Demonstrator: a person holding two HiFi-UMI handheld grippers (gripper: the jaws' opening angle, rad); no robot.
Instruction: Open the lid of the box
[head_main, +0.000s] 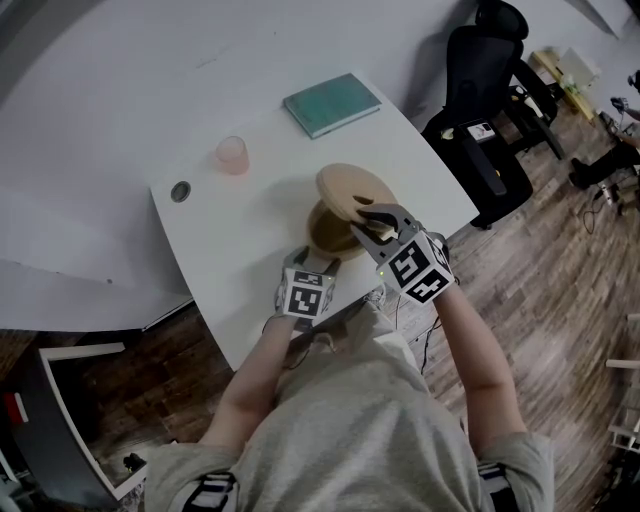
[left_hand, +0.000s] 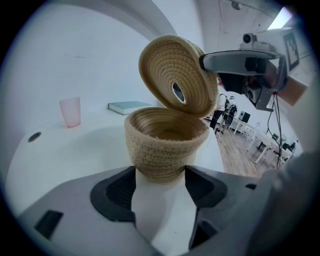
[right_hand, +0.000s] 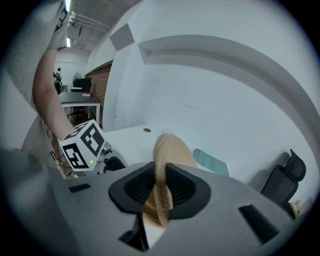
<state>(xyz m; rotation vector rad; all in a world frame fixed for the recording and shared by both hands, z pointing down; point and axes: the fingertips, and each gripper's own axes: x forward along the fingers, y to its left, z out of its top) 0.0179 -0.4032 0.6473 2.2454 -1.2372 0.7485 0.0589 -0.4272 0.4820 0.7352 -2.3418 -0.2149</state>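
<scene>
Right hand-held gripper (right_hand: 160, 187) clenched on the thin edge of the woven lid (right_hand: 169, 150), gripped edge-on between the 2 pads at lower centre of the right gripper view. Left hand-held gripper (left_hand: 160, 182) closed against the narrow base of the box (left_hand: 165, 140), 1 pad on each side, pinning it to the desk (head_main: 250, 240).

Box at centre of the head view, near the desk's lower edge. Lid tilted up over it toward the upper right, mouth of the box already exposed. Lower edge of the lid close to the box rim; whether touching, unclear.

Judged light: coiled fibre, stiff enough to keep its shape, slightly yielding under a squeeze, rough and so unlikely to slip. Not fragile, though probably deformable under a hard pinch. Sensible hold on the lid at its rim. Sensible hold on the box low on the wall, as a brace against tipping or lifting along with the lid.

From the left gripper view alone: ribbed underside of the lid with a dark hole at its middle, plus the hollow of the box, contents too dim to tell. From the right gripper view alone: pads biting the lid's edge. From the head view alone: overall layout, with pink cup (head_main: 232, 154) and teal book (head_main: 331, 103) well apart from the box toward the top of the frame.
</scene>
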